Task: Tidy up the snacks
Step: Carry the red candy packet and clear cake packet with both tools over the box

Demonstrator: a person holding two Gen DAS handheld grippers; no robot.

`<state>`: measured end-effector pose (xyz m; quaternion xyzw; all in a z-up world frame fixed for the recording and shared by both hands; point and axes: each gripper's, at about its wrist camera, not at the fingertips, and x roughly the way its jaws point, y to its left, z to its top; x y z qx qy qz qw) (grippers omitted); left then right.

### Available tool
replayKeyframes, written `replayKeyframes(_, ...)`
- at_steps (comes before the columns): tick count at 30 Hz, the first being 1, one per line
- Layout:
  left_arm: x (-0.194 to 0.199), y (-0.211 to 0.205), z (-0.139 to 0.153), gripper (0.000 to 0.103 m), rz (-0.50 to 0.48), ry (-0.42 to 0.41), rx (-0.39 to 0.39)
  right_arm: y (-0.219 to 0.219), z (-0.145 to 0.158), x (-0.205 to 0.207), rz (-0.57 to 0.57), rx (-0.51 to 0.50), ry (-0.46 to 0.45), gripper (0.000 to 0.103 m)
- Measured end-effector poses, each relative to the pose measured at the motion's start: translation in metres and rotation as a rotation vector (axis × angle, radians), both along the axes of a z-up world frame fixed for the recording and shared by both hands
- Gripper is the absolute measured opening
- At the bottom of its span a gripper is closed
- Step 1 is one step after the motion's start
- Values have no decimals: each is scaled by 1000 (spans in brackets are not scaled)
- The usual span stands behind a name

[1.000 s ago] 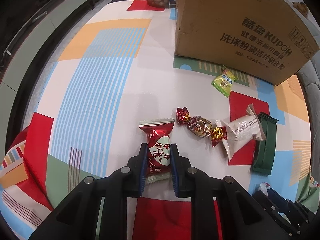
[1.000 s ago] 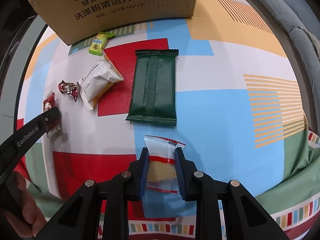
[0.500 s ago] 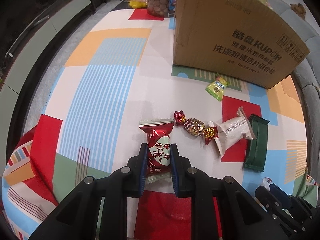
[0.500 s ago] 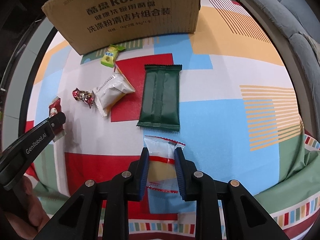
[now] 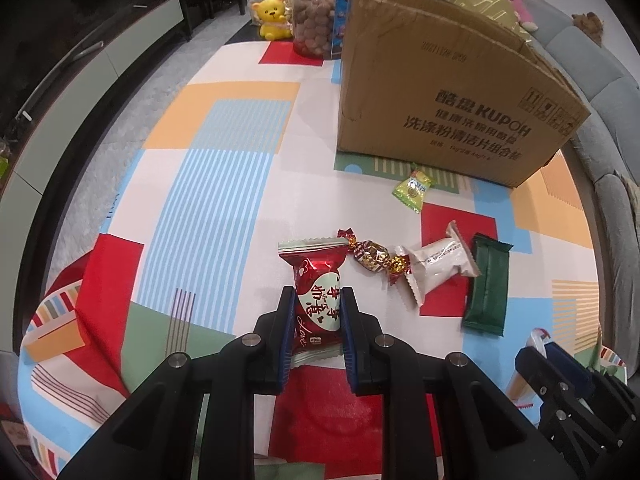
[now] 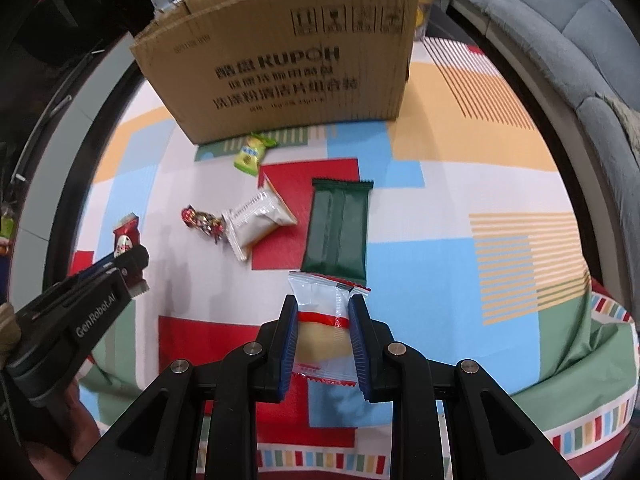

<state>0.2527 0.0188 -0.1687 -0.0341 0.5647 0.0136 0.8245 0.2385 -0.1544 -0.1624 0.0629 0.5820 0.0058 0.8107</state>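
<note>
My left gripper [image 5: 316, 300] is shut on a red candy packet [image 5: 316, 280] and holds it above the patterned tablecloth. My right gripper [image 6: 324, 308] is shut on a clear packet with a yellow snack and red stripe [image 6: 324, 312]. An open cardboard box [image 5: 440, 92] stands at the back, also in the right wrist view [image 6: 288, 64]. On the cloth lie a green candy [image 5: 412, 190], a foil twist candy [image 5: 374, 256], a white packet [image 5: 440, 260] and a dark green packet [image 5: 486, 284]. The left gripper with its red packet shows in the right wrist view [image 6: 128, 252].
A yellow bear figure [image 5: 272, 16] and a clear jar of brown snacks [image 5: 314, 20] stand behind the box at the table's far edge. A grey sofa [image 6: 560, 32] runs along the right side. The cloth [image 5: 208, 184] hangs over the table edges.
Both grippers have risen and pulled back with their packets, so the box top and more of the table come into view. The snacks on the cloth have not moved.
</note>
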Motion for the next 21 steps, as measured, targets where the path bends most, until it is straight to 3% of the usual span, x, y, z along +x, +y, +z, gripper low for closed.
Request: replayKeyframes(21,-9,-14,55,22,-31,-121,20,13,50,12,52,-39,-218,27)
